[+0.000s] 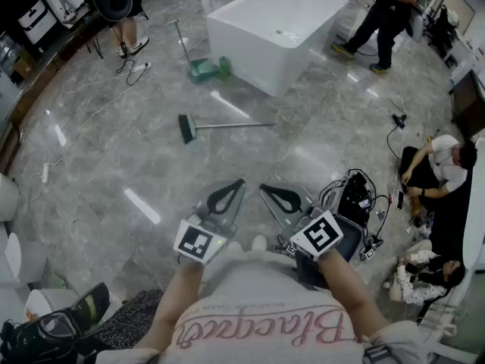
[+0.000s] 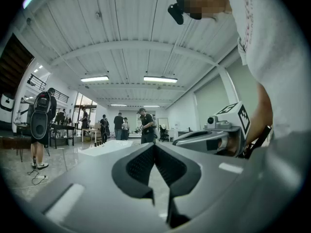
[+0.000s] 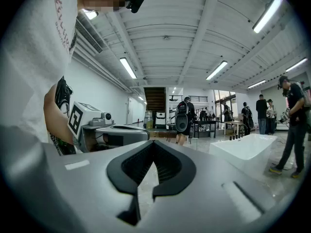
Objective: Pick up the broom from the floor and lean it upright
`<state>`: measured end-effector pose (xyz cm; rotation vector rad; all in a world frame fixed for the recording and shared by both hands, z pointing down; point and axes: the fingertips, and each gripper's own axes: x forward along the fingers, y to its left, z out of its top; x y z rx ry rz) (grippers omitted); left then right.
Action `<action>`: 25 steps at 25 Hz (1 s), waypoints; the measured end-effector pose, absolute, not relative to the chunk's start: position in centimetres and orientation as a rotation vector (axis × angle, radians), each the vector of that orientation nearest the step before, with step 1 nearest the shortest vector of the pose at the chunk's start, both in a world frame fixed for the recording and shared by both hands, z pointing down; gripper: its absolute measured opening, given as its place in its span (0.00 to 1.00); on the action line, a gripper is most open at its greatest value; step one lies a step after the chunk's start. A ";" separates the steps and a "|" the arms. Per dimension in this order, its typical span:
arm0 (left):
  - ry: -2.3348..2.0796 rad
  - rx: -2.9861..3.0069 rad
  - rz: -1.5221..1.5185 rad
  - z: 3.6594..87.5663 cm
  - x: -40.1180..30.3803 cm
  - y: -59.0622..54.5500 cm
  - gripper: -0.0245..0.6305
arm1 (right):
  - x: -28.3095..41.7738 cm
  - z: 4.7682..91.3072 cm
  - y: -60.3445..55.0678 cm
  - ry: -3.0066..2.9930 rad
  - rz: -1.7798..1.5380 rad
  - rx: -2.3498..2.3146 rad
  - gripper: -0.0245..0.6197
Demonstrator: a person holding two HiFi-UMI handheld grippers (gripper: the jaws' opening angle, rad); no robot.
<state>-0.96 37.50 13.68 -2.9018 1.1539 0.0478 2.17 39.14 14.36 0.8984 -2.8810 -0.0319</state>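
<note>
The broom (image 1: 220,126) lies flat on the grey marble floor, its green head (image 1: 186,128) to the left and its silver handle running right. It is well ahead of both grippers and nothing touches it. My left gripper (image 1: 239,182) and right gripper (image 1: 264,189) are held side by side close to my body, pointing level. Both are shut with nothing between their jaws. In the left gripper view the tips of the left gripper (image 2: 154,144) meet, and the right gripper (image 3: 154,142) looks the same in its own view. Neither gripper view shows the broom.
A white bathtub (image 1: 276,21) stands beyond the broom, with a green dustpan (image 1: 204,69) at its left corner. Cables (image 1: 114,101) trail over the floor at left. A black equipment case (image 1: 355,200) and seated people (image 1: 436,169) are at right; others stand at the back.
</note>
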 end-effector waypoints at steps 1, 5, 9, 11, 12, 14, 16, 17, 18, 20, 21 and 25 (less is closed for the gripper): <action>1.151 -2.902 0.044 13.8 -1.0 37.4 0.04 | 2.2 14.4 39.1 -2.881 -0.028 0.901 0.04; 1.141 -2.906 0.029 14.2 -1.0 37.3 0.04 | 2.3 14.8 38.9 -2.879 -0.019 0.909 0.04; 1.133 -2.906 0.031 14.3 -0.8 37.3 0.04 | 2.4 15.1 39.1 -2.873 -0.016 0.908 0.04; 1.138 -2.909 0.035 14.3 -0.9 37.3 0.04 | 2.5 15.2 39.1 -2.870 -0.017 0.908 0.04; 1.139 -2.910 0.033 14.3 -0.9 37.3 0.04 | 2.5 15.2 39.1 -2.869 -0.016 0.911 0.04; 1.144 -2.914 0.025 14.5 -0.8 37.3 0.04 | 2.7 15.4 39.1 -2.860 -0.010 0.923 0.04; 1.152 -2.917 0.025 14.7 -0.7 37.2 0.04 | 2.9 15.6 39.0 -2.848 -0.010 0.931 0.04; 1.157 -2.917 0.027 14.7 -0.6 37.1 0.04 | 3.0 15.6 38.9 -2.849 -0.014 0.930 0.04; 1.161 -2.916 0.027 14.8 -0.5 37.0 0.04 | 3.1 15.6 38.9 -2.856 -0.020 0.928 0.04; 1.172 -2.912 0.024 15.0 -0.4 36.8 0.04 | 3.3 15.6 38.8 -2.870 -0.023 0.922 0.04; 1.181 -2.911 0.020 15.2 -0.3 36.7 0.04 | 3.5 15.7 38.8 -2.872 -0.019 0.920 0.04; 1.231 -2.889 -0.011 15.8 0.0 35.8 0.04 | 4.5 16.3 38.1 -2.875 0.022 0.910 0.04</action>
